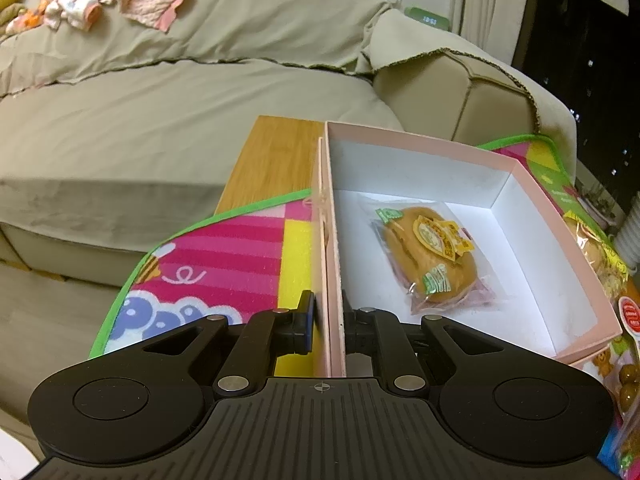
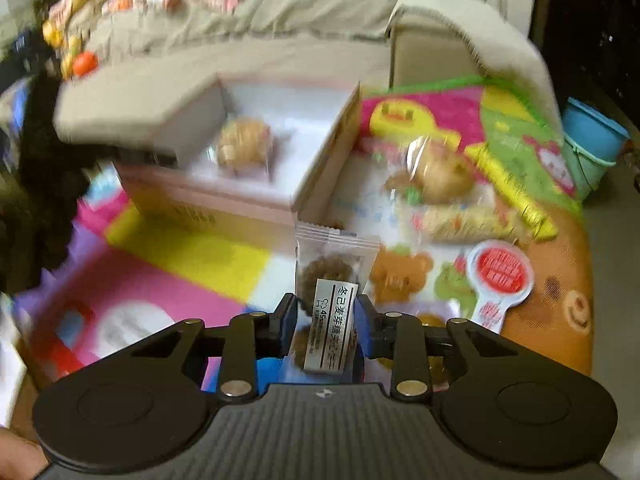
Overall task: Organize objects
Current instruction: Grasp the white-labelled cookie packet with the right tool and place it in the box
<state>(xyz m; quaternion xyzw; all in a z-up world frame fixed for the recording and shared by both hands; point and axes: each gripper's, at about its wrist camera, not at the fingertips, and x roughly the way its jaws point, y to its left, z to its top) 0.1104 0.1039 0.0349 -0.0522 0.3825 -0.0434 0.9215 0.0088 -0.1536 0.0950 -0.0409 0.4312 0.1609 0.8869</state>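
A pink box (image 1: 560,240) with a white inside stands on a colourful play mat (image 1: 224,256). One wrapped bun (image 1: 430,254) lies in it. My left gripper (image 1: 330,320) is shut on the box's left wall, one finger outside and one inside. In the blurred right wrist view the same box (image 2: 208,208) shows with the bun (image 2: 244,146) inside. My right gripper (image 2: 326,312) is shut on a clear cookie packet (image 2: 332,280) with a white label, held above the mat just right of the box's near corner.
More wrapped snacks (image 2: 436,176) and a red-and-white spoon-shaped packet (image 2: 500,276) lie on the mat to the right of the box. A beige sofa (image 1: 180,100) with clothes on it stands behind. A blue bucket (image 2: 592,136) stands at the far right.
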